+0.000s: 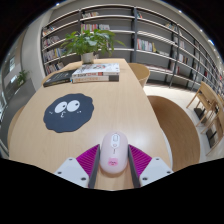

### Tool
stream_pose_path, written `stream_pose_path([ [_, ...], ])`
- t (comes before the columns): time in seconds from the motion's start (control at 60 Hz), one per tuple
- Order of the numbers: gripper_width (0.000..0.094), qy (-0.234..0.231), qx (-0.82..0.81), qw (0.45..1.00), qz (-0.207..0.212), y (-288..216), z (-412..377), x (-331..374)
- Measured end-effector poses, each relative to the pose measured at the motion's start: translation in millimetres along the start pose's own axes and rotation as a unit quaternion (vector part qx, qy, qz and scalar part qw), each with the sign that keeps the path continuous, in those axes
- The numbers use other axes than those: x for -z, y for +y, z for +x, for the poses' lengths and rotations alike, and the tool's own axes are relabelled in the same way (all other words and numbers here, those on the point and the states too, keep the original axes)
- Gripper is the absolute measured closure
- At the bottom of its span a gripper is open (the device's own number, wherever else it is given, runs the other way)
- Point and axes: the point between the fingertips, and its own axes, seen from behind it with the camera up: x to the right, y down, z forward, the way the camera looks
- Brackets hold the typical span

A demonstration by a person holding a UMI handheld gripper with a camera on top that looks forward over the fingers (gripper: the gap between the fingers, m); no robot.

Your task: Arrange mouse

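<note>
Mouse [114, 148] sits pinched between the gripper [113, 160] pads: light, rigid, slick plastic. Hold its flanks; mouse pad [67, 112] ahead-left.

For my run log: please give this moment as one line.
gripper: shut on mouse | mouse: on table | mat: ahead

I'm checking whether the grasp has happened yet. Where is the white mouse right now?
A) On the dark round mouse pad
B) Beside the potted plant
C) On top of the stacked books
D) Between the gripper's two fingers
D: the white mouse sits between the pink-padded fingers of the gripper, short of the dark round mouse pad on the table.
</note>
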Motion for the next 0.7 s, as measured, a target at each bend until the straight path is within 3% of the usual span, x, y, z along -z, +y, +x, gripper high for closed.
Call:
stream_pose_path([
  [0.183, 0.0488, 0.001, -0.005, 1.0, -0.004, -1.1, -1.0, -3.2],
  [0.317, 0.0601, 0.004, -0.005, 1.0, -0.014, 0.3, -1.7, -3.4],
  [0.417, 0.0601, 0.012, -0.011, 0.999, -0.028, -2.0, -3.3, 3.8],
  [0.517, 0.0601, 0.034, -0.02, 0.999, 0.0, -42.0, 1.3, 33.0],
  [0.7, 0.06, 0.07, -0.001, 0.99, 0.12, -197.2, 0.8, 99.4],
])
